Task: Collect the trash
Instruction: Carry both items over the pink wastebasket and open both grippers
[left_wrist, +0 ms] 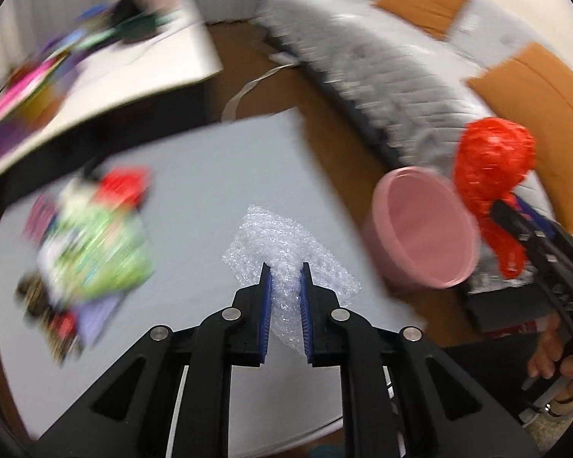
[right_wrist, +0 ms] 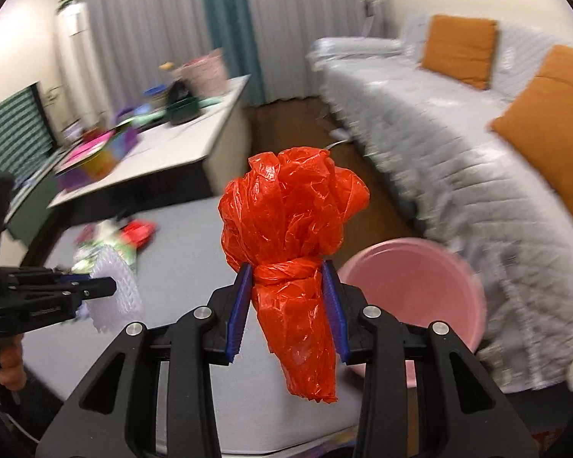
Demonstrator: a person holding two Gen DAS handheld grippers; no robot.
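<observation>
Both pictures are evenly and softly lit from above, with pale walls and no hard shadows. Motion blur smears most of the room: the sofa [right_wrist: 458, 160], the far white table [left_wrist: 141, 72] and the heap of wrappers [left_wrist: 91, 244] on the near grey table [left_wrist: 217, 175] are streaked. What sits close to each lens stays sharp, with small glints on the red plastic bag [right_wrist: 290, 229]. Strong fisheye bending curves straight edges, and the corners go black.
</observation>
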